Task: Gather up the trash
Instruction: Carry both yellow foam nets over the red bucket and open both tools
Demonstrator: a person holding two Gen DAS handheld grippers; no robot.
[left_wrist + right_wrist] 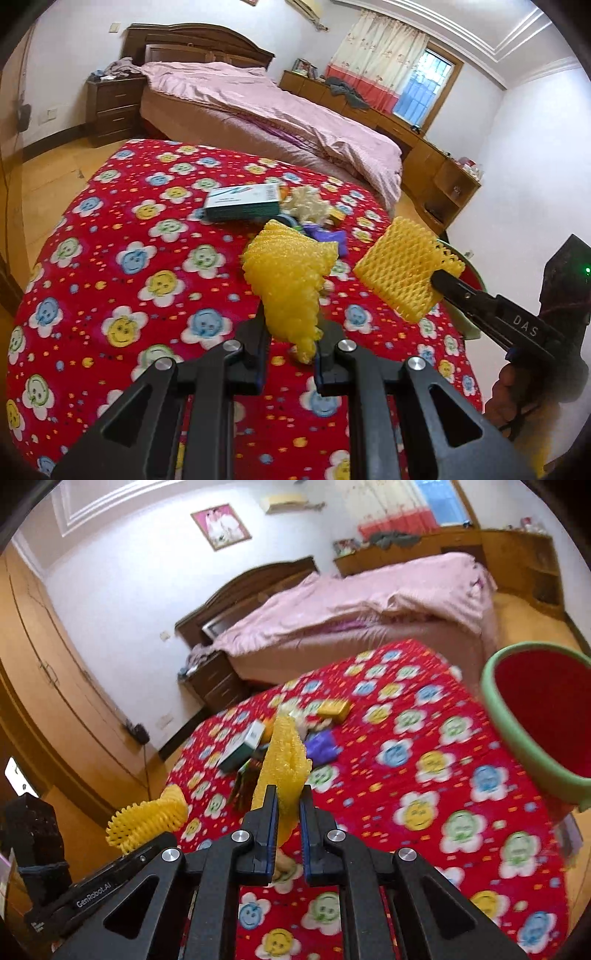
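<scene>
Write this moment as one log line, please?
left hand-held gripper: shut on yellow foam net | right hand-held gripper: shut on second foam net | bin: right, open | trash pile: on table

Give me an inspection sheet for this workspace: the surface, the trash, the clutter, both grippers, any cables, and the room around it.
Surface: red flower-print cloth covering the work surface.
Job's things: two yellow foam nets, one in each gripper; red bin with green rim at the right side of the cloth.
Clutter: white and green box, cream foam net, purple wrapper and small yellow box piled mid-cloth.
Grippers: left gripper with jaws shut on a crumpled yellow foam net; right gripper with jaws shut on a flat yellow foam net.
Cables: dark cord hanging from a wall socket.
Surroundings: bed with pink cover, nightstand, curtained window.
</scene>
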